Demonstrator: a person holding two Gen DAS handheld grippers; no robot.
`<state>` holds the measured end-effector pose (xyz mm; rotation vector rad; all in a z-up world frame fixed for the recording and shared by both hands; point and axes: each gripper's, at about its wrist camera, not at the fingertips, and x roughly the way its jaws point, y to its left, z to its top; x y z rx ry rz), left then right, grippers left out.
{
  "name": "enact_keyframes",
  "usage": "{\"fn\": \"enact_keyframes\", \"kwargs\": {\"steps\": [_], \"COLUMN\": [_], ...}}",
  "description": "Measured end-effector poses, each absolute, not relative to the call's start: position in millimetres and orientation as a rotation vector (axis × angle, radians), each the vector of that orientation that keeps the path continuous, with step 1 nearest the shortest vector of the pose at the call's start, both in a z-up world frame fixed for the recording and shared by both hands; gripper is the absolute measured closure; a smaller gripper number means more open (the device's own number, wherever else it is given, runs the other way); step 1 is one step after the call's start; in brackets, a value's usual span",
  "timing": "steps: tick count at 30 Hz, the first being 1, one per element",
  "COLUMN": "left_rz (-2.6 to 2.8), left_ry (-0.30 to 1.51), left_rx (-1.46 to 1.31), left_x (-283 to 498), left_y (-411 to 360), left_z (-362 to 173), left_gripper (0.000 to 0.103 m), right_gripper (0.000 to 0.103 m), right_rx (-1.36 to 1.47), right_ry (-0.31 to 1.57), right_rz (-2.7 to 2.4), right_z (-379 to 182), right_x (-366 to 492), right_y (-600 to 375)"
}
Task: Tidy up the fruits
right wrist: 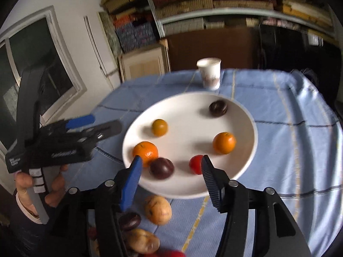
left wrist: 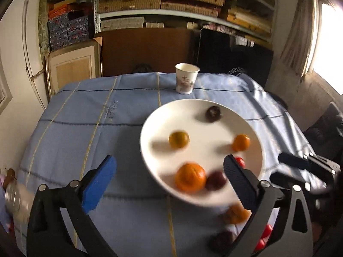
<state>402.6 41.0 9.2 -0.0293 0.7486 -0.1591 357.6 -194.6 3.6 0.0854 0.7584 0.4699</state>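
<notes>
Shelves of stacked boxes back a table under a blue checked cloth (right wrist: 300, 107), with a paper cup (right wrist: 209, 76) at its far edge and a white plate (right wrist: 246, 165) at centre carrying two oranges, a yellow-green citrus, a red tomato (right wrist: 194, 164) and two dark plums. Potatoes (right wrist: 157, 209) and another dark fruit lie off the plate at the near edge. Left gripper (left wrist: 169, 172) stands wide open and empty above the plate's near rim; right gripper (right wrist: 171, 168) is partly open, holding nothing.

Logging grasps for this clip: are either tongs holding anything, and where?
Nothing is held. Left tongs and right tongs both stand open above the plate.
</notes>
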Motion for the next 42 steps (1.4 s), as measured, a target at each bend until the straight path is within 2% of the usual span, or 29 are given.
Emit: {"fn": "enact_keyframes", "kwargs": {"steps": [4, 11, 16, 38, 42], "left_rz": [-0.131, -0.135, -0.141, -0.139, -0.142], "left_ry": [0.762, 0.769, 0.817, 0.841, 0.845], "left_rx": [-0.033, -0.072, -0.077, -0.097, -0.096], "left_x": [352.7, 276.0, 244.2, 237.6, 238.1], "left_y": [44.4, 48.0, 48.3, 53.2, 52.6], "left_z": [-3.6, -41.2, -65.7, -66.7, -67.3], "left_gripper": [0.005, 0.005, 0.005, 0.005, 0.005], "right_gripper": [0.018, 0.018, 0.018, 0.019, 0.026], "right_rx": [0.072, 0.100, 0.133, 0.017, -0.002], "right_ry": [0.719, 0.787, 0.751, 0.794, 0.820], "right_rz": [0.351, 0.274, 0.242, 0.288, 0.298], "right_z": [-5.5, -47.9, -50.9, -56.3, -59.7], "right_x": [317.5, 262.0, 240.5, 193.5, 196.4], "right_y": [-221.5, -262.5, -275.7, -264.0, -258.8]}}
